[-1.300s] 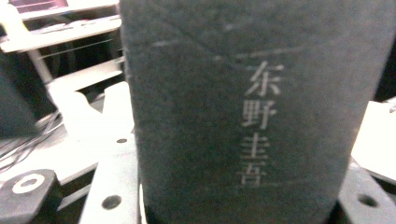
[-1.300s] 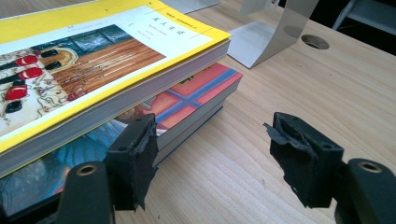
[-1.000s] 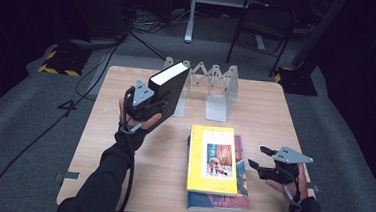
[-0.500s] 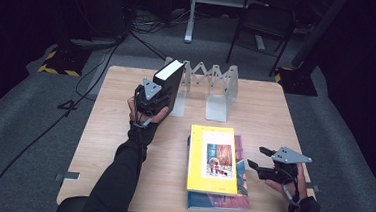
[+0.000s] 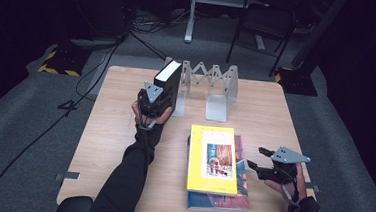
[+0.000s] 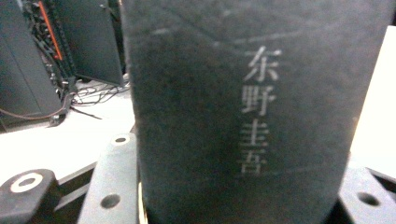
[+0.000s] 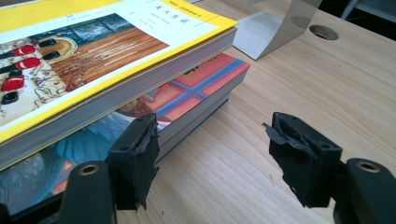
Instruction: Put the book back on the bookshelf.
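The left gripper (image 5: pixel 157 98) is clamped on a thick black hardcover book (image 5: pixel 168 82), standing upright at eleven o'clock against the grey metal folding bookend rack (image 5: pixel 212 82). At four o'clock, the right gripper (image 5: pixel 253 160) rests with jaws apart beside a yellow paperback (image 5: pixel 212 158) stacked on a blue book (image 7: pixel 187 100).

Dim dark room, table (image 5: pixel 123 146) lit from above, black book (image 6: pixel 243 116) soft and blurred up close, faint shadows
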Motion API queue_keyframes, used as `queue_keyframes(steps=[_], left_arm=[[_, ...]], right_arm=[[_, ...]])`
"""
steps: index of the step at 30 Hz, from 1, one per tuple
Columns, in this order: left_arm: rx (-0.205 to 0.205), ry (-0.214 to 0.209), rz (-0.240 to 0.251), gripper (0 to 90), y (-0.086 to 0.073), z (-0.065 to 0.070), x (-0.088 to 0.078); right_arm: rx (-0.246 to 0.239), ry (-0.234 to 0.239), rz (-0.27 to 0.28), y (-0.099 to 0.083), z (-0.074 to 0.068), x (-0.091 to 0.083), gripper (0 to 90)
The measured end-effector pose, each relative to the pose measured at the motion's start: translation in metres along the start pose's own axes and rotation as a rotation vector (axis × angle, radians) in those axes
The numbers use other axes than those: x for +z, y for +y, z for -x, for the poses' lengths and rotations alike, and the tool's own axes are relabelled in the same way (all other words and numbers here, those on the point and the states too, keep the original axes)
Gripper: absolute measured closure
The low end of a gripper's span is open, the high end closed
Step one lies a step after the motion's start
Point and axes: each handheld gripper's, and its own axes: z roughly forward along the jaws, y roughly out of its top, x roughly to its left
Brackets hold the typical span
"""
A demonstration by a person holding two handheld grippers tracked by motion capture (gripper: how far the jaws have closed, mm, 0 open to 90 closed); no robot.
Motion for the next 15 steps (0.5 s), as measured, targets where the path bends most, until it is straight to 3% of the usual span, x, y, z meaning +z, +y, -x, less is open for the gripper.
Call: queue_keyframes(steps=[10,15], left_arm=[[-0.013,0.03,0.035,50.8,-0.017,0.007,-0.013],[-0.024,0.016,0.029,49.6,-0.027,0.005,-0.016]], right_arm=[[0.003,0.009,-0.008,0.002,-0.002,0.003,32.9],[0.004,0.008,-0.016,0.001,-0.002,0.004,32.9]])
